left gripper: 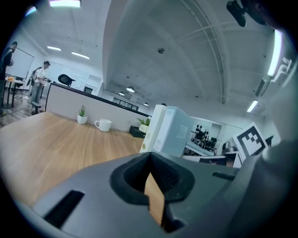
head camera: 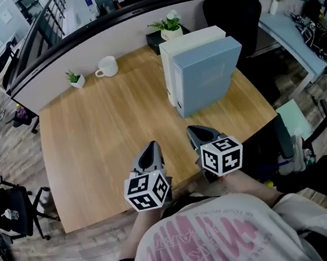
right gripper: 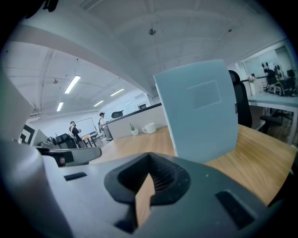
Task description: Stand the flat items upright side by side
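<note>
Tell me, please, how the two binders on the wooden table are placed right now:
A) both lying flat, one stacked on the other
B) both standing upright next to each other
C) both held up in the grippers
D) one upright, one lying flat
B: the white binder and the blue-grey binder both stand upright, side by side, on the wooden table.

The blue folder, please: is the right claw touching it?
Apart. The head view shows bare table between the shut right claw and the blue folder.
</note>
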